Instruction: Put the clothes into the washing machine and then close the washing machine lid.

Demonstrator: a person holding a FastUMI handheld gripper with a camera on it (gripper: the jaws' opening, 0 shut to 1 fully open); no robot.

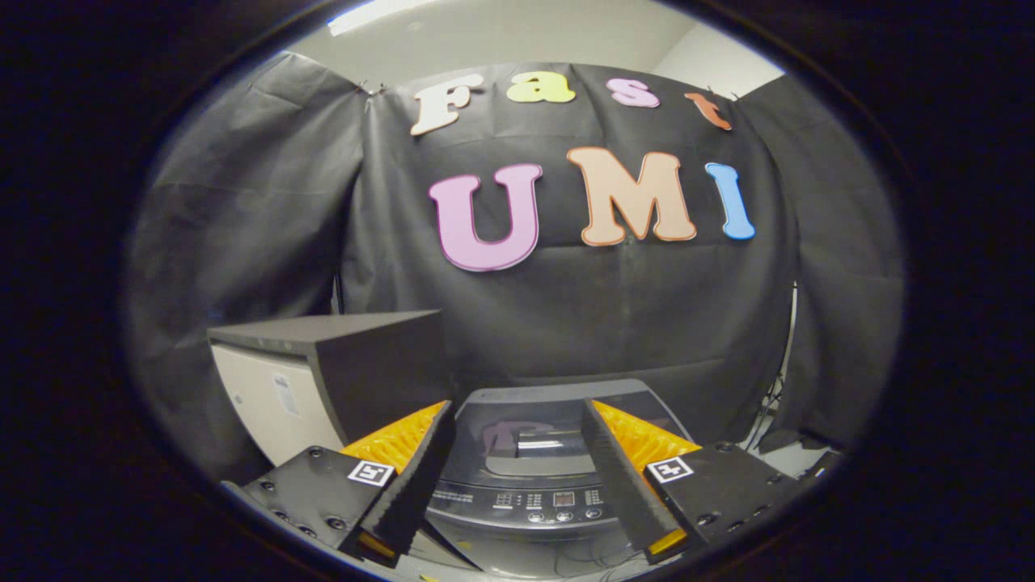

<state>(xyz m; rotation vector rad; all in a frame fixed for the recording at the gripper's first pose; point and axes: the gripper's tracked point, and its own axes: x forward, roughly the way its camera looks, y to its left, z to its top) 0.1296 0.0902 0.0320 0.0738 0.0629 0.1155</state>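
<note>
I look down at a top-loading washing machine (558, 453) that sits just ahead of and below my claw (517, 477), framed between its two fingers. Its lid (558, 420) lies flat and closed: a dark, glossy panel with rounded corners that mirrors the booth above it. Along the near edge runs a curved grey control panel (558, 505) with small buttons and a little display. No clothes appear anywhere here.

My claw is released, its fingers spread wide with nothing between them. Each finger is a wedge shape with a ribbed inner pad, mounted on a flat block studded with screws and marked with a square printed tag.

I judge the task to be either at its very start or already done; with the lid down and no garment visible, I cannot tell which. If starting, the next move calls for finding the clothes and raising that smooth lid, which may be slippery to catch by its edge.

Beside the machine stands a boxy cabinet (323, 380), matt dark on top with a pale front. Wrinkled black cloth (606, 323) hangs behind everything.
</note>
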